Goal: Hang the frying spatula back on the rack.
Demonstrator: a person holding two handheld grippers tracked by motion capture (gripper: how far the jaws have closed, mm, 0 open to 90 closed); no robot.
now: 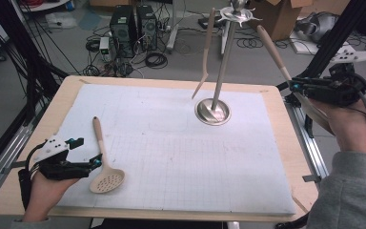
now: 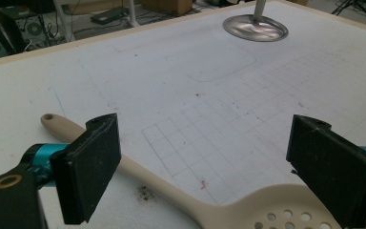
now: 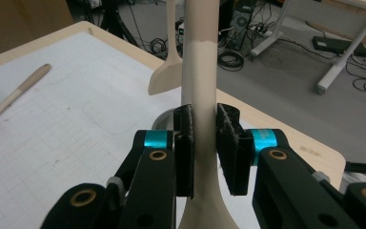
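Two grippers: my right gripper (image 3: 205, 143) clamps a beige utensil's handle (image 3: 200, 71); my left gripper (image 2: 205, 167) gapes around the slotted spoon (image 2: 171, 183) on the tabletop (image 2: 219, 95).

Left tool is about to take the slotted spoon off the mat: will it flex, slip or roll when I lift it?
The slotted spoon looks like one smooth moulded piece, so probably stiff and light. Its rounded handle may slip between the left tool's flat pads. The wide perforated bowl lies flat, so rolling seems unlikely, though it may dip bowl-first.
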